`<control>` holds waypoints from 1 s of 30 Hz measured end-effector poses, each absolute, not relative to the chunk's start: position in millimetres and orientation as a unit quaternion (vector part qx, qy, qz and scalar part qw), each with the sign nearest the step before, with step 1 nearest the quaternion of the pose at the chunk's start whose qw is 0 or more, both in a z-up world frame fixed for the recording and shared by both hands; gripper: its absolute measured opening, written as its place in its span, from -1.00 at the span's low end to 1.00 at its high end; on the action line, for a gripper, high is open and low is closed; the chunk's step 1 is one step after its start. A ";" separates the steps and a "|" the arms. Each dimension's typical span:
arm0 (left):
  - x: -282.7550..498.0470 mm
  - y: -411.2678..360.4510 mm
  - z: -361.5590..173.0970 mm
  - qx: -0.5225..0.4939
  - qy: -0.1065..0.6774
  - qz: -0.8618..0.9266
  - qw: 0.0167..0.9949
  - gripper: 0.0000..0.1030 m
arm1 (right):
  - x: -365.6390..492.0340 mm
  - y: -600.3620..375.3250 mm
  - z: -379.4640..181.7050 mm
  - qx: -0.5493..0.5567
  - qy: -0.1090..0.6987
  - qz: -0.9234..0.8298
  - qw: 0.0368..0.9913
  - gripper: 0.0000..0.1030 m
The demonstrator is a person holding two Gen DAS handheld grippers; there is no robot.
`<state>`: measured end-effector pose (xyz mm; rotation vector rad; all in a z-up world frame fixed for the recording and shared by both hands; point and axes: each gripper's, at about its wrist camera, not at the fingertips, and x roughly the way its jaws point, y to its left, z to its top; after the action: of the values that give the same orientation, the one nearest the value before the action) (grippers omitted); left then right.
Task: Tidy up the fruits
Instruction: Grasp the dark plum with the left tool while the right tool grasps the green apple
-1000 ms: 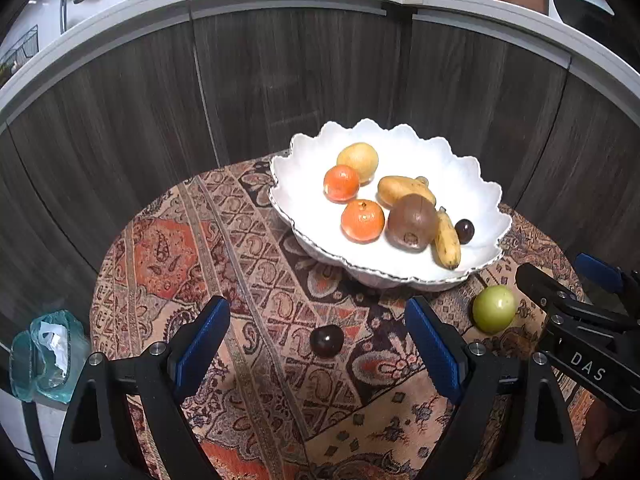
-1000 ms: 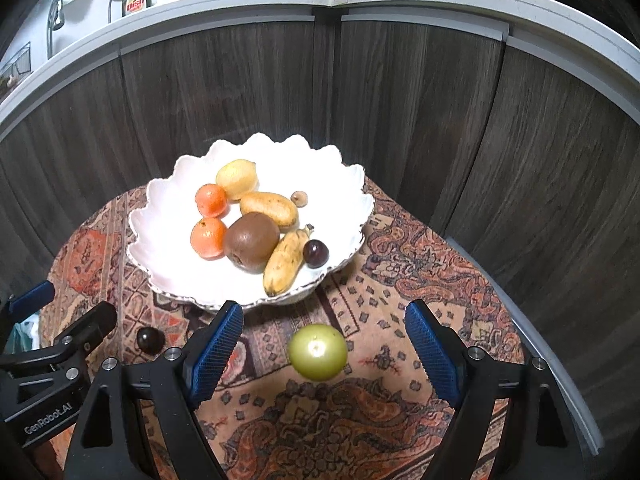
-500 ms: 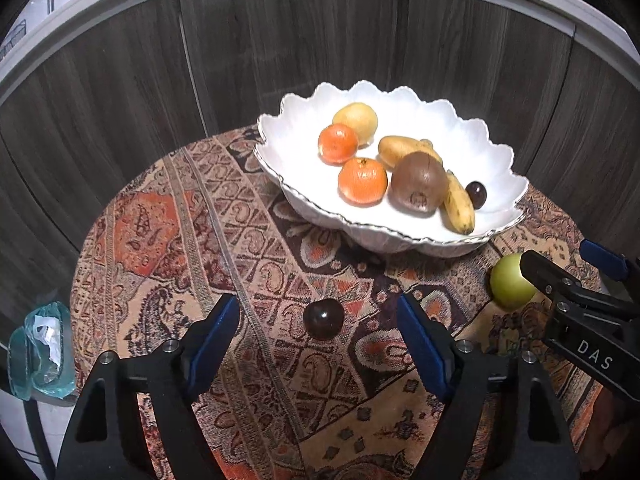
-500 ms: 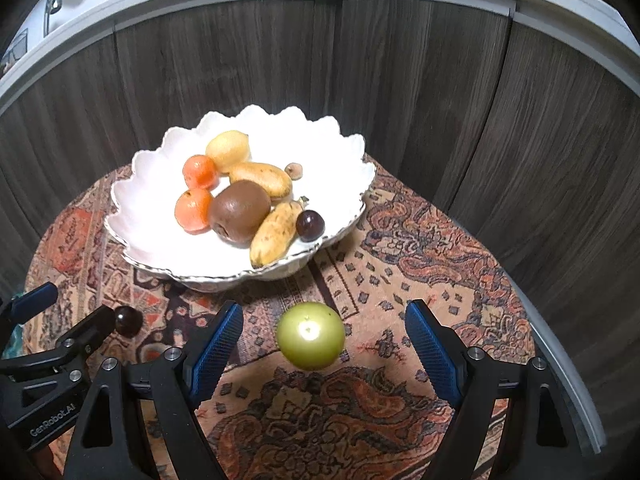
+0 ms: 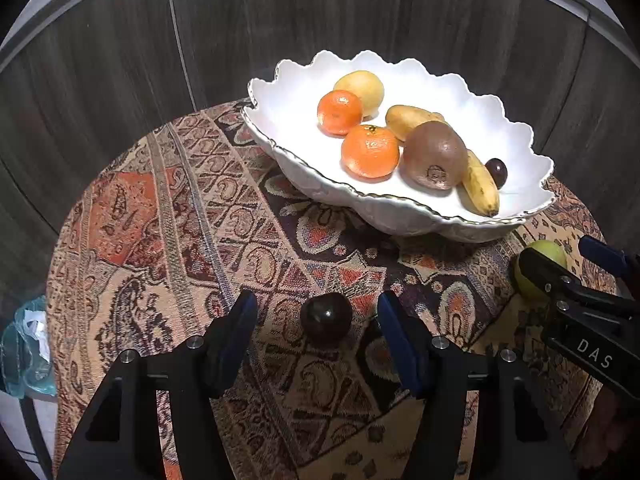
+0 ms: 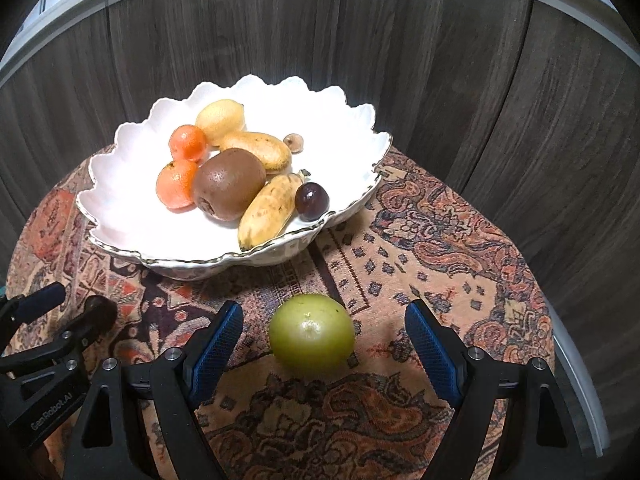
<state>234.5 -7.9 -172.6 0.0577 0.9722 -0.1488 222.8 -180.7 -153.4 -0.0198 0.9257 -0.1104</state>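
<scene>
A small dark round fruit (image 5: 326, 317) lies on the patterned cloth between the fingers of my left gripper (image 5: 318, 314). The jaws are closing, with a gap still showing on each side of the fruit. A green round fruit (image 6: 312, 334) rests on the cloth between the wide-apart pads of my right gripper (image 6: 322, 326), which is open and not touching it. Behind both stands a white scalloped bowl (image 5: 292, 120) (image 6: 132, 216) holding two oranges, a lemon, a kiwi, bananas and a dark grape. The green fruit (image 5: 548, 250) also shows at the right of the left wrist view.
The round table wears an orange and brown patterned cloth (image 5: 168, 208); its edge (image 6: 572, 340) curves close on the right. Dark wood cabinet panels (image 6: 480, 100) stand right behind the bowl. A teal plastic bag (image 5: 24, 352) sits below the table's left side.
Both grippers have come down closer to the cloth. The left jaws have narrowed around the dark fruit. The right jaws have kept their width around the green fruit.
</scene>
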 end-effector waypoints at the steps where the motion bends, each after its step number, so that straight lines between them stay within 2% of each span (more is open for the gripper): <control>1: 235.9 -8.1 -175.4 0.027 0.469 -0.072 0.880 0.13 | 223.6 -180.1 -154.8 -0.010 0.447 -0.053 0.893 0.63; 5: 240.2 -8.9 -184.9 0.025 0.480 -0.077 0.874 -0.11 | 227.2 -179.6 -161.8 -0.008 0.456 -0.052 0.888 0.62; 11: 240.3 -11.9 -190.5 0.031 0.478 -0.081 0.874 -0.12 | 230.9 -181.5 -171.6 -0.007 0.463 -0.053 0.884 0.57; 13: 240.5 -12.3 -191.1 0.032 0.477 -0.082 0.875 -0.16 | 232.8 -182.9 -175.2 -0.005 0.467 -0.052 0.882 0.48; 17: 239.4 -13.8 -191.0 0.038 0.474 -0.083 0.876 -0.40 | 236.1 -184.3 -183.4 0.006 0.479 -0.038 0.877 0.08; 20: 240.6 -14.4 -191.1 0.039 0.473 -0.085 0.876 -0.44 | 235.5 -182.2 -183.5 0.007 0.477 -0.030 0.879 -0.04; 30: 234.6 -12.8 -171.7 0.040 0.458 -0.087 0.884 -0.45 | 227.9 -182.8 -176.3 0.009 0.471 -0.031 0.882 -0.05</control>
<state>234.6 -12.8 -171.7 0.0825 0.9534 -0.1808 227.9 -182.8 -176.3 0.0193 0.9805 -0.0638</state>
